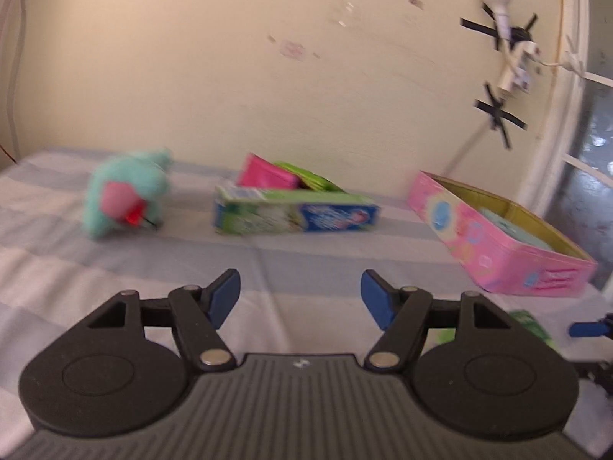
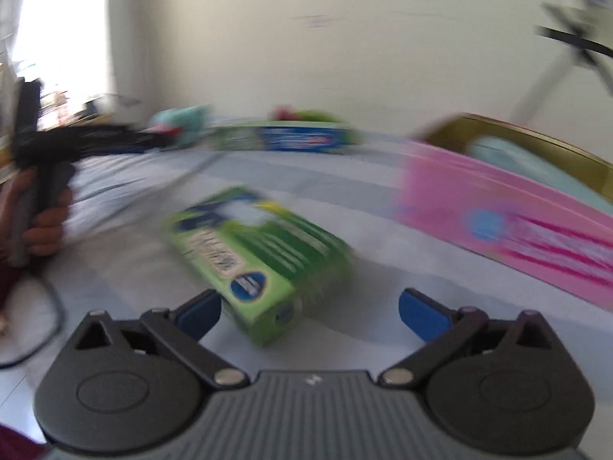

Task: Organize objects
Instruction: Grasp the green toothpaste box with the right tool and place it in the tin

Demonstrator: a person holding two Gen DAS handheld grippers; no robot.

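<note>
The left hand-held gripper (image 1: 300,299) is standing released over the striped blue-and-white cloth (image 1: 115,268), its blue pads (image 1: 226,299) parted with nothing between them. Beyond it, three items are lying along the far edge near the cream wall (image 1: 230,57). A teal plush toy (image 1: 126,191) with a pink patch is sitting to the left. A long green-and-blue carton (image 1: 295,216) is lying open-topped at the middle, with a pink packet (image 1: 264,174) and a green packet (image 1: 306,176) sticking up out of it. A pink box (image 1: 494,245) with a gold interior is resting to the right, at an angle, with a pale teal item (image 1: 509,226) lying inside it.

The right hand-held gripper (image 2: 310,314) is standing wide open. A small green box (image 2: 260,257) is lying flat on the cloth just ahead of it, its near end reaching in between the blue pads (image 2: 199,314); the left pad appears close against the box, though blur is preventing a firm reading of contact, and the right pad is standing clear of it. The pink box (image 2: 517,222) is showing to the right in this view, well apart from the green box. A person's hand (image 2: 42,222) is gripping the left tool's handle at the left edge. The right wrist view is heavily motion-blurred, so print on the boxes is not legible.
</note>
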